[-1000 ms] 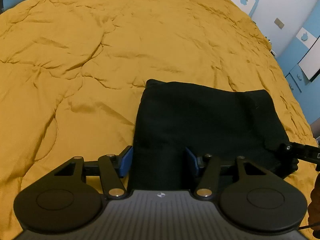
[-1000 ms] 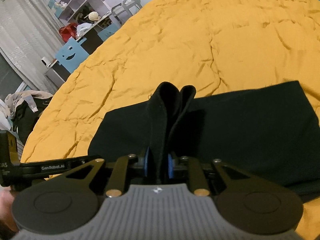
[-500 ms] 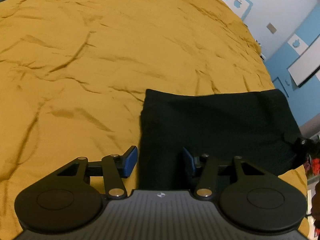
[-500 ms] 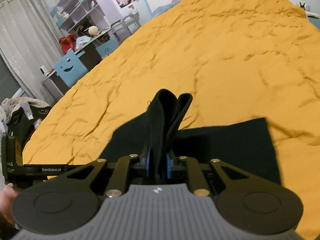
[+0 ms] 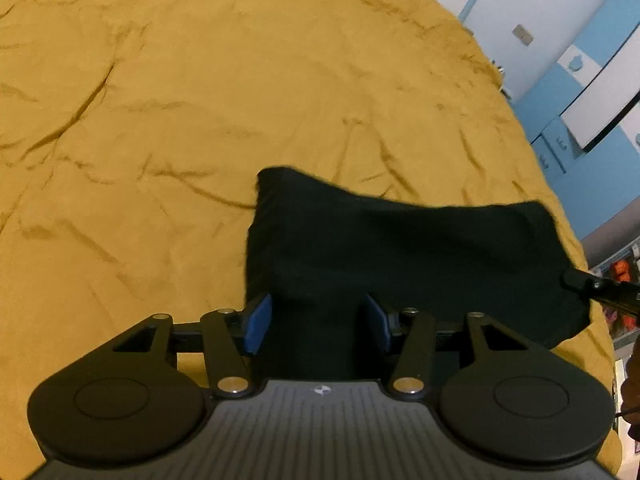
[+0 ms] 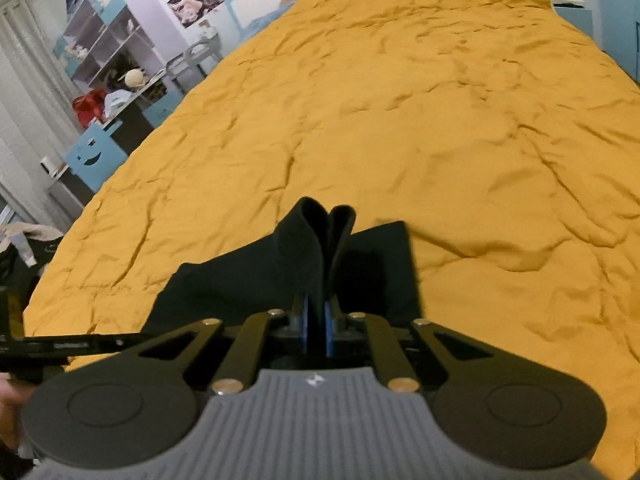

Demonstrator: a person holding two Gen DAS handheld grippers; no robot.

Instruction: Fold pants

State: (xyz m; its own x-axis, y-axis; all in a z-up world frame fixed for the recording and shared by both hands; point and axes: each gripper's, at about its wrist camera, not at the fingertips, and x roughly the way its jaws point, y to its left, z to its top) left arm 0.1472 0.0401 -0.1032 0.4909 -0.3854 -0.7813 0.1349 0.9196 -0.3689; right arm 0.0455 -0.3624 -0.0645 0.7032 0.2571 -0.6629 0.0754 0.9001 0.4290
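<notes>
The black pants (image 5: 400, 248) are folded into a rectangle and hang lifted over the yellow bedspread (image 5: 200, 100). My left gripper (image 5: 318, 320) is open, its blue pads on either side of the near edge of the cloth with gaps on both sides. My right gripper (image 6: 316, 320) is shut on a bunched fold of the pants (image 6: 316, 248), which stands up between the pads. The right gripper's finger shows at the right edge of the left wrist view (image 5: 600, 288).
The yellow bedspread (image 6: 440, 120) fills both views. Shelves and a blue smiley chair (image 6: 94, 152) stand left of the bed. Blue drawers and a white panel (image 5: 592, 108) stand at its right side.
The pants have risen off the bed with my right gripper. The far edge of the cloth has drawn closer, so less of it lies spread. My left gripper stays open.
</notes>
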